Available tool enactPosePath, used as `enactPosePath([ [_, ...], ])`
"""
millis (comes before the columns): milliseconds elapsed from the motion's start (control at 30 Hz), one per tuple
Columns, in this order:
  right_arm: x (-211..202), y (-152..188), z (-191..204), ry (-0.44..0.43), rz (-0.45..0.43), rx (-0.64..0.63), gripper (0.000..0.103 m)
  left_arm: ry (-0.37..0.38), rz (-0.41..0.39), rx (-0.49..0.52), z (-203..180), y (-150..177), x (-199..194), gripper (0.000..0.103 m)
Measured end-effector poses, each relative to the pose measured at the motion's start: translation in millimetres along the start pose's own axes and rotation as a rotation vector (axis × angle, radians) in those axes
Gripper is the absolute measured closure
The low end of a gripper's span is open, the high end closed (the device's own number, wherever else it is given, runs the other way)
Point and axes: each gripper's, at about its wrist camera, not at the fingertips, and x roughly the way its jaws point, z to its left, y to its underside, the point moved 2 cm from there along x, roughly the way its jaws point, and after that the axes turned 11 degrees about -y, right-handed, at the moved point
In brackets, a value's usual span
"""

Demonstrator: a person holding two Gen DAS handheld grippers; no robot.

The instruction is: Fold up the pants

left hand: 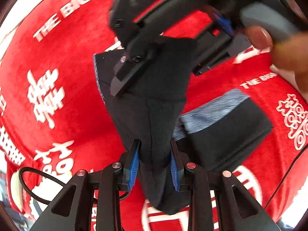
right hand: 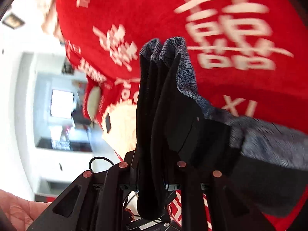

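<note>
a: the red plush blanket with white lettering (left hand: 80, 38) lies under it all; the black pants with a grey waistband (left hand: 154, 115) hang lifted above it.
b: left gripper (left hand: 155, 165) and right gripper (right hand: 152, 173) each pinch a bunch. mid-fold, i'd say; next, lay it over evenly.

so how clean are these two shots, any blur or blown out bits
Left wrist view: the right hand-held gripper and the hand smear with motion, while the pants near the left hand-held gripper stay fairly sharp. Right wrist view: white lettering on the red blanket streaks, the room at the left edge is overexposed, and fisheye curving bends everything.
</note>
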Motion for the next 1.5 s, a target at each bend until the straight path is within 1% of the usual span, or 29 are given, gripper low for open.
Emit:
enactPosePath([
  [67,-24,13,-10,-0.021,-0.060,0.022,0.084,0.012,-0.011,0.032,-16,-6,-7,0.074],
  [167,-62,32,-31,-0.056,-0.147,0.067,0.084,0.043,-0.030,0.103,-54,-18,-20,0.074],
  [267,-93,56,-56,-0.074,-0.225,0.118,0.084,0.077,-0.030,0.154,-86,-25,-24,0.074],
  [400,-127,84,-91,-0.086,-0.299,0.182,0.084,0.118,-0.025,0.220,-130,-27,-25,0.074],
  [467,-140,96,-112,-0.086,-0.323,0.209,0.084,0.122,-0.014,0.267,-153,-23,-19,0.074],
  [567,-147,115,-151,-0.087,-0.345,0.277,0.084,0.122,0.025,0.303,-172,-13,-5,0.074],
  [667,-136,124,-186,-0.098,-0.348,0.329,0.084,0.104,0.068,0.338,-190,-3,12,0.073],
  [733,-132,129,-198,-0.105,-0.350,0.347,0.084,0.088,0.086,0.361,-195,3,20,0.071],
  [767,-129,131,-205,-0.108,-0.351,0.354,0.084,0.085,0.090,0.369,-198,6,22,0.067],
  [800,-127,134,-209,-0.103,-0.351,0.357,0.083,0.096,0.100,0.376,-199,7,23,0.055],
  [833,-126,136,-212,-0.095,-0.349,0.359,0.083,0.114,0.110,0.375,-199,7,23,0.049],
  [867,-125,138,-214,-0.083,-0.347,0.363,0.082,0.128,0.119,0.369,-198,7,24,0.039],
  [900,-125,139,-215,-0.081,-0.349,0.368,0.081,0.134,0.124,0.359,-196,7,24,0.034],
  [967,-125,140,-214,-0.069,-0.348,0.373,0.078,0.151,0.140,0.340,-189,4,23,0.034],
  [1067,-125,135,-203,0.008,-0.319,0.341,0.075,0.179,0.196,0.281,-170,1,24,0.034],
  [1133,-126,133,-197,0.062,-0.295,0.320,0.073,0.213,0.240,0.228,-155,-1,26,0.034],
  [1167,-126,131,-192,0.098,-0.281,0.314,0.071,0.228,0.256,0.203,-148,-2,27,0.030],
  [1200,-120,128,-186,0.117,-0.276,0.309,0.067,0.236,0.273,0.173,-142,-1,27,0.022],
  [1233,-120,127,-184,0.145,-0.269,0.306,0.065,0.237,0.281,0.138,-133,-2,26,0.022],
  [1333,-120,126,-172,0.289,-0.233,0.283,0.054,0.244,0.296,0.051,-108,-5,25,0.022],
  [1367,-121,128,-170,0.343,-0.223,0.270,0.044,0.243,0.301,0.025,-100,-7,27,0.022],
  [1400,-121,129,-167,0.443,-0.200,0.252,0.036,0.238,0.310,-0.017,-88,-8,28,0.022],
  [1433,-121,129,-164,0.515,-0.177,0.235,0.035,0.236,0.317,-0.050,-80,-9,31,0.022],
  [1467,-122,130,-160,0.569,-0.168,0.222,0.035,0.232,0.323,-0.076,-73,-7,31,0.022],
  [1500,-126,131,-157,0.598,-0.168,0.217,0.035,0.219,0.331,-0.111,-62,-8,36,0.022],
])
